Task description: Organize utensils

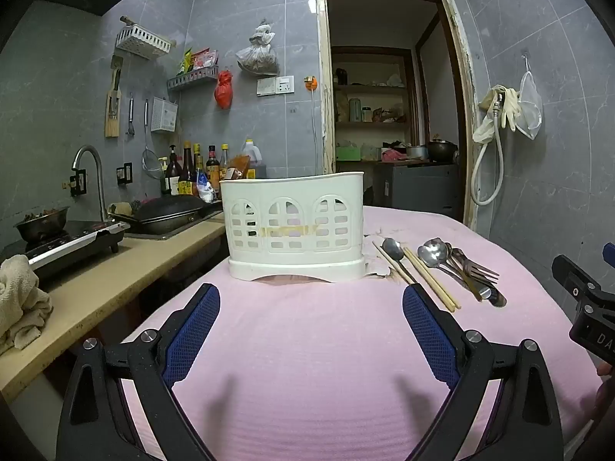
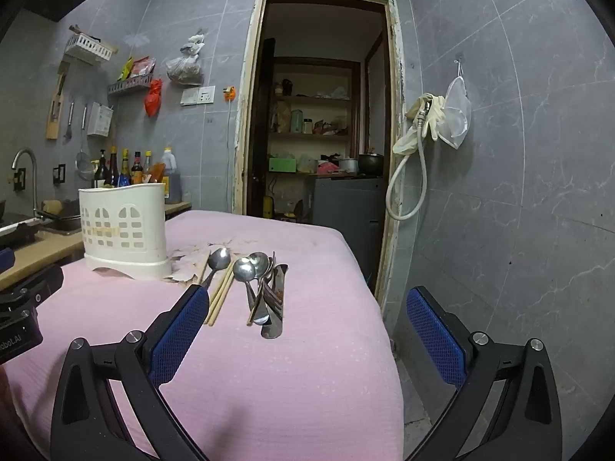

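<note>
A white perforated utensil holder [image 1: 295,226] stands upright on the pink cloth of the table [image 1: 300,345]; it also shows in the right wrist view [image 2: 125,226]. To its right lie loose utensils: a pair of wooden chopsticks [image 1: 432,278] [image 2: 221,296], spoons [image 1: 432,253] [image 2: 244,269], a fork [image 1: 474,267] and other metal pieces [image 2: 275,299]. My left gripper [image 1: 311,292] is open and empty, just in front of the holder. My right gripper [image 2: 307,296] is open and empty, in front of the utensil pile, its left finger near the chopstick ends.
A beige counter [image 1: 96,292] runs along the left with a stove [image 1: 73,244], wok [image 1: 169,213], tap, bottles and a cloth [image 1: 19,303]. The table's right edge [image 2: 380,326] drops to the floor beside the grey wall. A doorway [image 2: 319,115] lies behind.
</note>
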`<state>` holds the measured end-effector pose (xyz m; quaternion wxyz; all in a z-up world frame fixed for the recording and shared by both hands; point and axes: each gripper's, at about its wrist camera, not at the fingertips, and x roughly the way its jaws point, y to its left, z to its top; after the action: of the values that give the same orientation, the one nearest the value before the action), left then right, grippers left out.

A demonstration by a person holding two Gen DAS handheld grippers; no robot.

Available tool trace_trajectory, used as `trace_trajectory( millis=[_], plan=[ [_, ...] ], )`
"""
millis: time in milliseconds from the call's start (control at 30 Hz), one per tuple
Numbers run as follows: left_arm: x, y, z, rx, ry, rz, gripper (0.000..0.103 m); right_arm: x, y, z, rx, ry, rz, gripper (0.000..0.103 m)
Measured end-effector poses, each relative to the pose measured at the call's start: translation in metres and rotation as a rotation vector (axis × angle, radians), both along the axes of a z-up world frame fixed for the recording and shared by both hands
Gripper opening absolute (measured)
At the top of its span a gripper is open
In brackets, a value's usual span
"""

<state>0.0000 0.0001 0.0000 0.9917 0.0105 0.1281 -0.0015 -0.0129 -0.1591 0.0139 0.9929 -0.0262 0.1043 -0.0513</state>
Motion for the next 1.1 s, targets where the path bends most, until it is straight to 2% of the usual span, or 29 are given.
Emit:
trace_trajectory(
  millis=[1100],
  plan=[
    [-0.0001, 0.0001, 0.0001, -0.007, 0.004, -0.001, 0.093, -0.0015, 0.005, -0.0031, -0.001, 0.007, 0.006, 0.103]
  ],
)
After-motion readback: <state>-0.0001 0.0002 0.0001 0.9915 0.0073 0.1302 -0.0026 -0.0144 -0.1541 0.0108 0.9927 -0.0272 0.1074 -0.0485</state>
